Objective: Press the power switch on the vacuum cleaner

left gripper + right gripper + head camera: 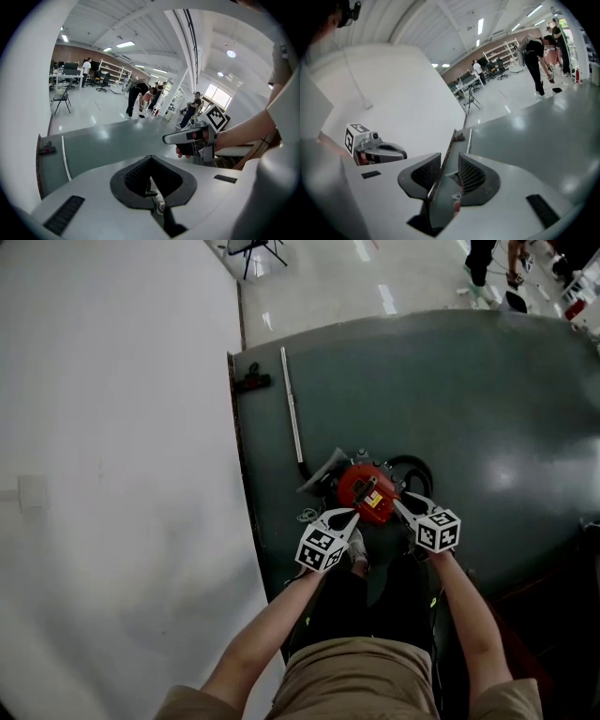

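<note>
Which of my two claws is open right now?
The right claw: in its own view the jaws stand apart with a clear gap between them, gripping nothing. The left claw has its jaws meeting at the tips.

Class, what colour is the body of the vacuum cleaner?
Red. The vacuum cleaner shows best in the head view.

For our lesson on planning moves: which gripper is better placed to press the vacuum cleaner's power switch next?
Probably left. Both hover beside the vacuum cleaner, but the left gripper has its jaws together, forming one pressing tip; the right gripper has them apart.
</note>
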